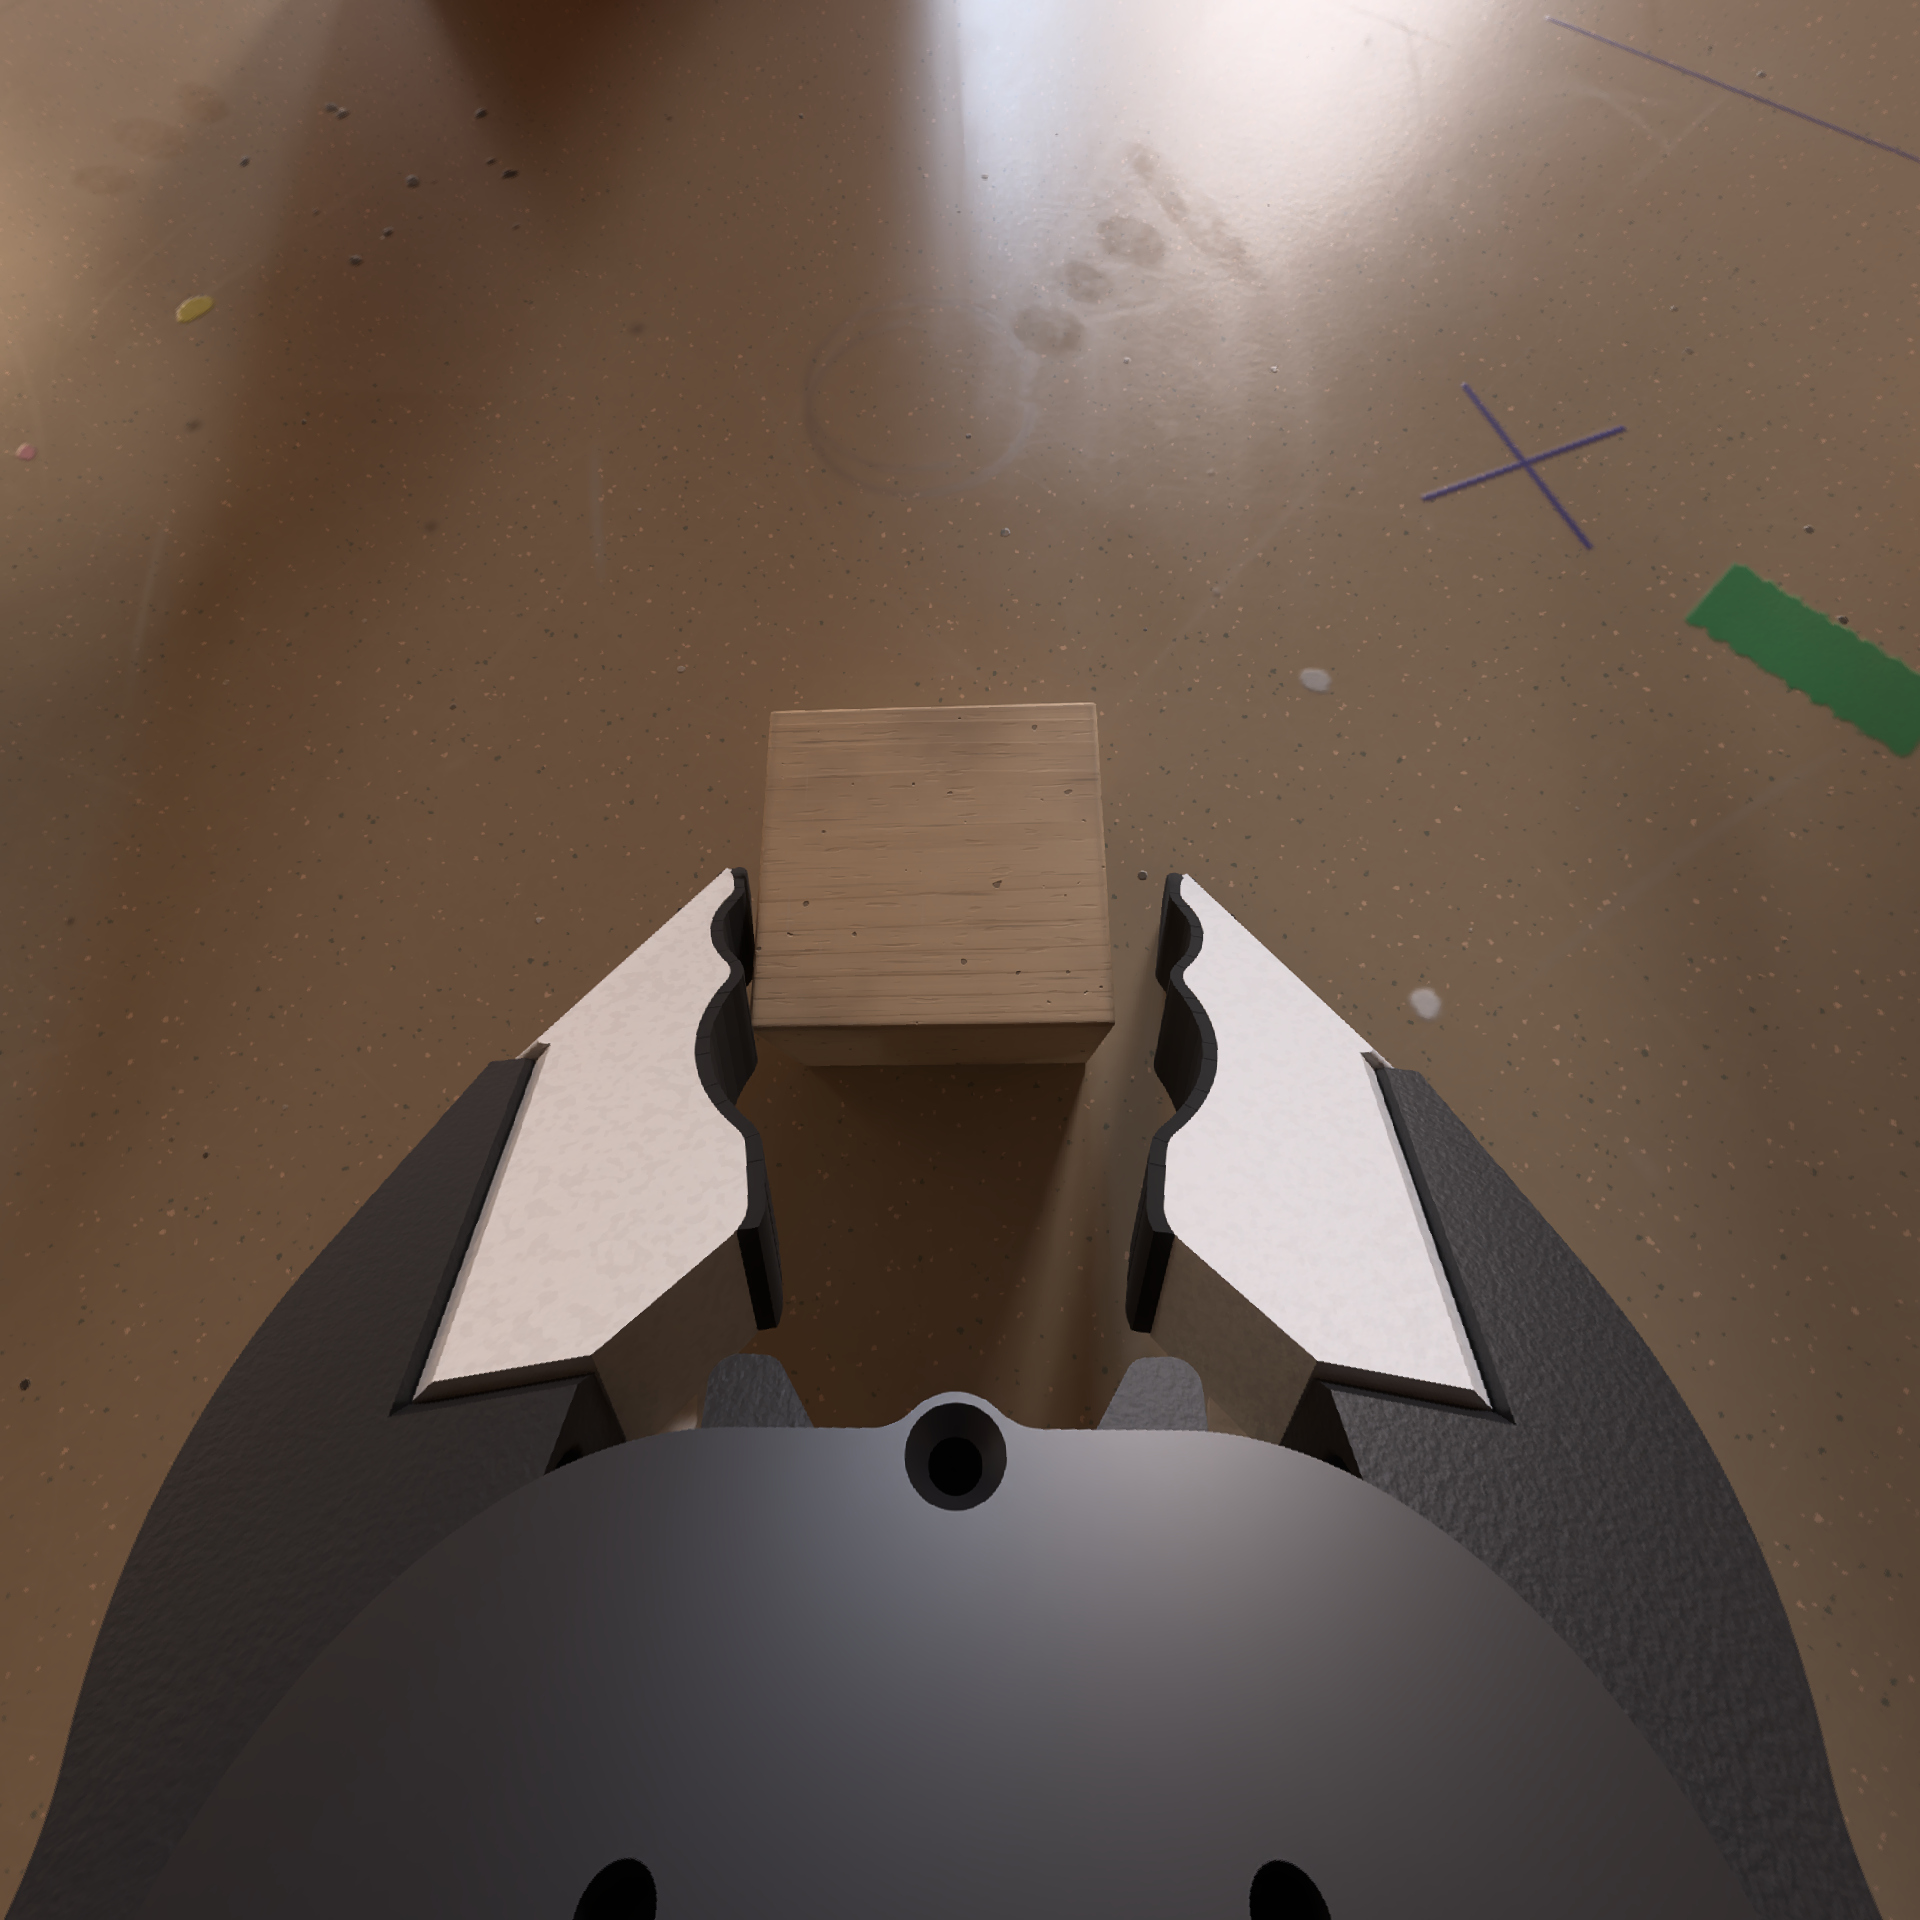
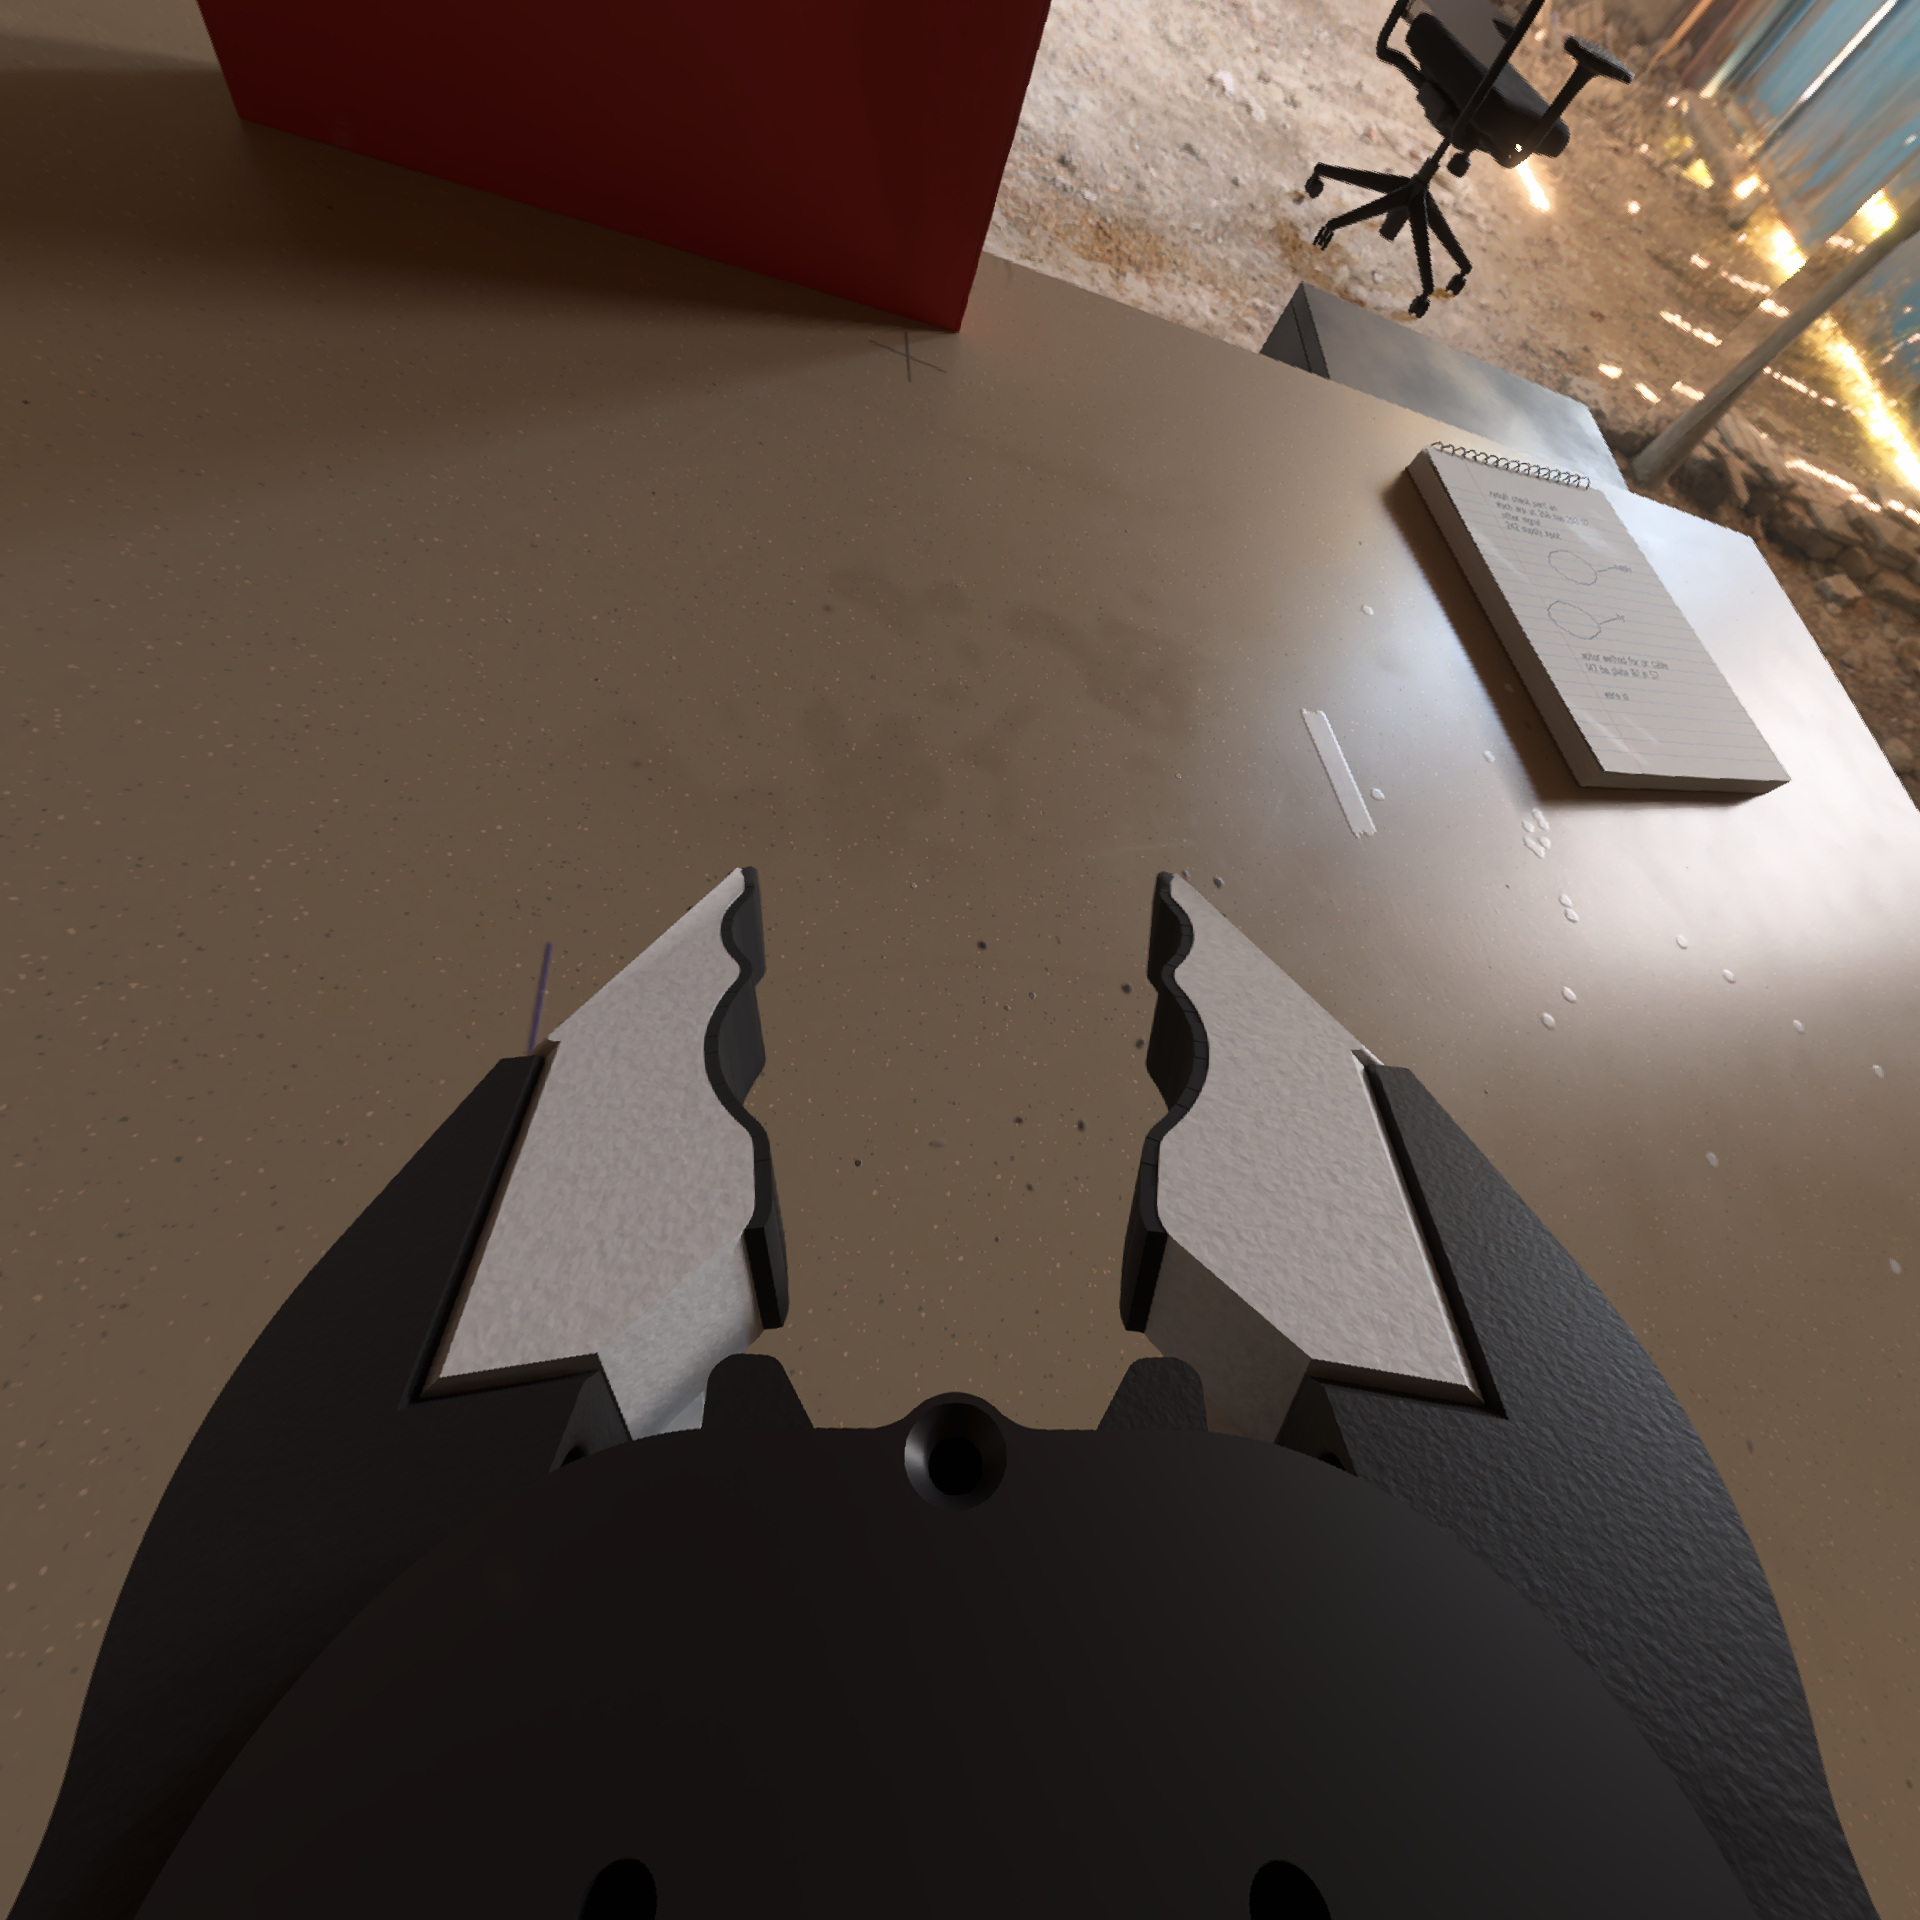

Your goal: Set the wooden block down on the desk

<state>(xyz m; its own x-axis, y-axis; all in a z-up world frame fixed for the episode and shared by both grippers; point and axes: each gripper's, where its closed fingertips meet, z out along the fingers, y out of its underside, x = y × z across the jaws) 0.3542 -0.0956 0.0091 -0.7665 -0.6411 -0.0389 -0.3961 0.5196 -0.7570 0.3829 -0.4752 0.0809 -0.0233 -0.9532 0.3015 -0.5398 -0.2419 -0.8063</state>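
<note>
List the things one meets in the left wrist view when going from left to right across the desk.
Yellow spot → wooden block, between the open fingers of the left gripper → blue cross mark → green tape strip.

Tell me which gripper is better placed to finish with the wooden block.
Left. The left gripper is open around the wooden block on the desk. The right gripper is open over bare desk, no block in view.

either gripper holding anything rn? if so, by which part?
Nothing is held. The left gripper is open around the wooden block: one finger looks to touch its side, the other stands clear. The right gripper is open and empty.
</note>
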